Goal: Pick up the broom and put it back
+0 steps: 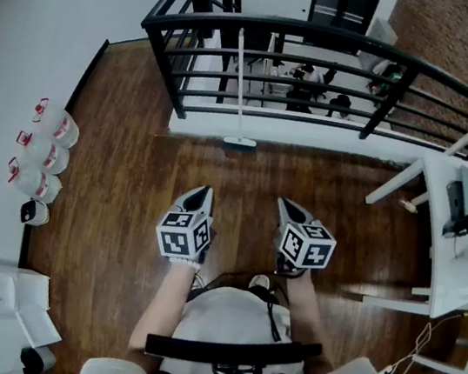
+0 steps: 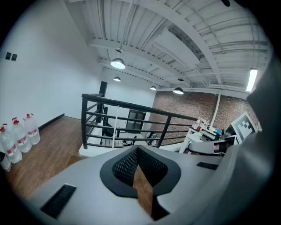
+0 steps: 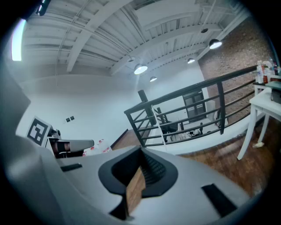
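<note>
Room with a dark brown plank floor (image 1: 130,174), a curved black metal railing (image 1: 328,38) at 12 o'clock, red-capped clear water bottles (image 1: 41,156) at 9 o'clock and a white table (image 1: 444,197) at 3 o'clock. The white-handled broom (image 1: 240,143) stands upright against the railing, well apart from both tongs. The left gripper (image 1: 203,194) and right gripper (image 1: 286,208) are each clenched on nothing.

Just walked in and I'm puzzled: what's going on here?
A person holds a gripper in each hand; the left gripper and the right gripper are both shut and empty. The broom leans untouched against the black railing ahead. Nothing has been picked up yet.
</note>
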`<state>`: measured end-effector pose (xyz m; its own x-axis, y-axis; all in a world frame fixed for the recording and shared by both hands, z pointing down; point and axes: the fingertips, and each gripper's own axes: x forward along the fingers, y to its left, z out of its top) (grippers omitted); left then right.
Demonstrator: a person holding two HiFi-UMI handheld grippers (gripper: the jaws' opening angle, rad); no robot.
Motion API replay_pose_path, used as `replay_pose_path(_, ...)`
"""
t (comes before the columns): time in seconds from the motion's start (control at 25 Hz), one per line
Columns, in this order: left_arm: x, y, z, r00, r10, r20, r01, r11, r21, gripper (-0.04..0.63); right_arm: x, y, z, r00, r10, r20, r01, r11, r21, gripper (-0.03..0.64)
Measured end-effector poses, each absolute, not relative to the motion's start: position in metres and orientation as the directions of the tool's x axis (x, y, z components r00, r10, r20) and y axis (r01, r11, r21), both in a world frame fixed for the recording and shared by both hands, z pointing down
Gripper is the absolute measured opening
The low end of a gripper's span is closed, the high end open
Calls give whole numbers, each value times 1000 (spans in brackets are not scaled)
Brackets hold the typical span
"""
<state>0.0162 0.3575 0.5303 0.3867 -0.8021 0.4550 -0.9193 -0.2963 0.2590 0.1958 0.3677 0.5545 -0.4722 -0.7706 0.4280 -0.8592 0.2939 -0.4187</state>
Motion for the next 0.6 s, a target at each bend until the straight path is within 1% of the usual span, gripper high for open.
replay_pose_path(0.4, 93, 346, 529, 360, -817, 451, -930, -277, 241, -12, 275, 352, 563, -491, -762, 422, -847, 305, -436, 8)
replay_pose_path(0.6, 106, 333, 533, 345, -814, 467, -937, -270, 220, -12, 290, 334, 569, -504, -758, 414, -834, 303, -461, 7)
